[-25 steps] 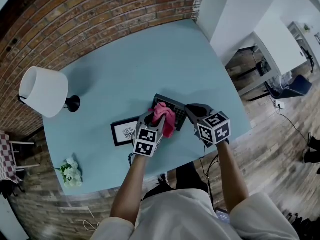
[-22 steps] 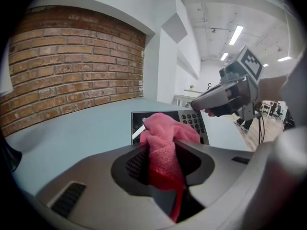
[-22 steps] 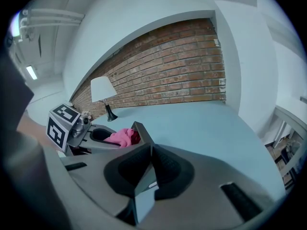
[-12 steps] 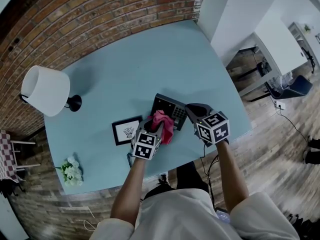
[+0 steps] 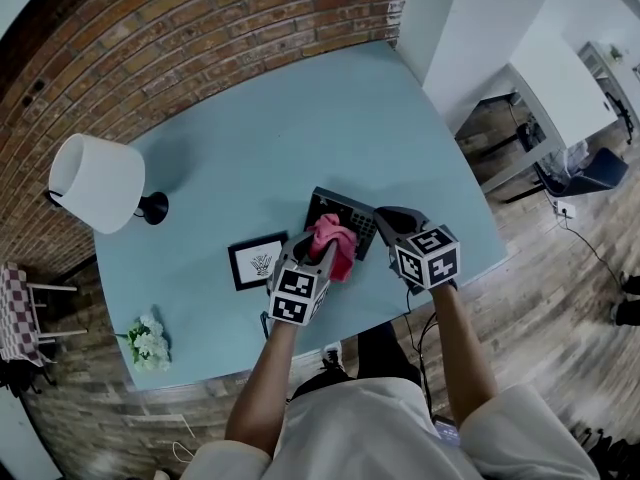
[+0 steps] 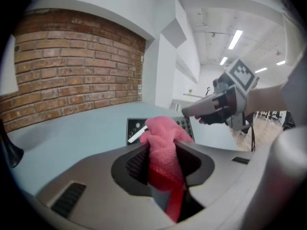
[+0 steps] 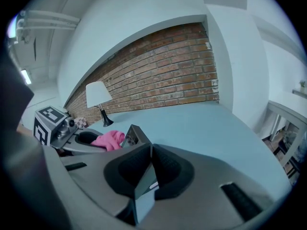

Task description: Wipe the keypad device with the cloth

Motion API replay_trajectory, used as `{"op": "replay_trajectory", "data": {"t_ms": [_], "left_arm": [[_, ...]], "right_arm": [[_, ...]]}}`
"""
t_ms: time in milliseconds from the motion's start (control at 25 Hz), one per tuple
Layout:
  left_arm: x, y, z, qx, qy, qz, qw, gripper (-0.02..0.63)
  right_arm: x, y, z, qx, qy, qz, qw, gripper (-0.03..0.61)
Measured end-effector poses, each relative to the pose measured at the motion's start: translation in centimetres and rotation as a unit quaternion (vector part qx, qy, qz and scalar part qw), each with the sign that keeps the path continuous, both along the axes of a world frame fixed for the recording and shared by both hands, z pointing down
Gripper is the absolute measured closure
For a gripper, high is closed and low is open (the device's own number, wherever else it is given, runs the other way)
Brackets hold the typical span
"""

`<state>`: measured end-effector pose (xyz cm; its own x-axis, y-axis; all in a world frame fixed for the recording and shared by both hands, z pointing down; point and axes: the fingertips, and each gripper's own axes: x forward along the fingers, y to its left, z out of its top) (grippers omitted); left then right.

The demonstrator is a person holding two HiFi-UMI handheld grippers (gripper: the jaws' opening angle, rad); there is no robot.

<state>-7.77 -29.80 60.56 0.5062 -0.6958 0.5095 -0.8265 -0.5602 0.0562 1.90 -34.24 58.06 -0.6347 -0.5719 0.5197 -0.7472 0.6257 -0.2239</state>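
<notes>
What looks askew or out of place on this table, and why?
The keypad device is not lying flat: the right gripper, shut on its edge, seems to tip it up toward the cloth in the left gripper.

Shows the left gripper [image 6: 162,153] at lower centre, both jaws closed on the pink cloth [image 6: 163,135], whose bunched top overlaps the dark keypad device [image 6: 135,129] lying just behind on the pale blue table [image 6: 72,133]. Places the right gripper [image 6: 188,113] right of centre, tip at the device's right edge, marker cube [image 6: 240,74] above. Fills the upper left with a brick wall [image 6: 72,66].
</notes>
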Motion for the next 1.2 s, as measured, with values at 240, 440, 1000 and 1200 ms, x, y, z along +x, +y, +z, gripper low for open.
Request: {"op": "replay_trajectory", "data": {"t_ms": [240,440,1000,1200], "left_arm": [[2.9,-3.3,-4.4,0.041,0.029,0.013,0.9987,0.457],[4.7,-4.4,-3.1,0.019,0.026,0.008,0.9994,0.456],[4.1,-1.3,0.9,-0.02,0.002,0.017,0.9996,0.456],[3.7,0.3,2.5,-0.036,-0.01,0.02,0.9991,0.455]], "right_arm": [[1.4,-0.4,0.3,-0.004,-0.015,0.033,0.999,0.537],[1.8,-0.1,1.2,-0.015,-0.009,0.028,0.999,0.555],[2.1,0.0,1.7,-0.023,-0.018,0.031,0.999,0.571],[2.0,-0.1,1.7,-0.023,-0.02,0.035,0.999,0.571]]}}
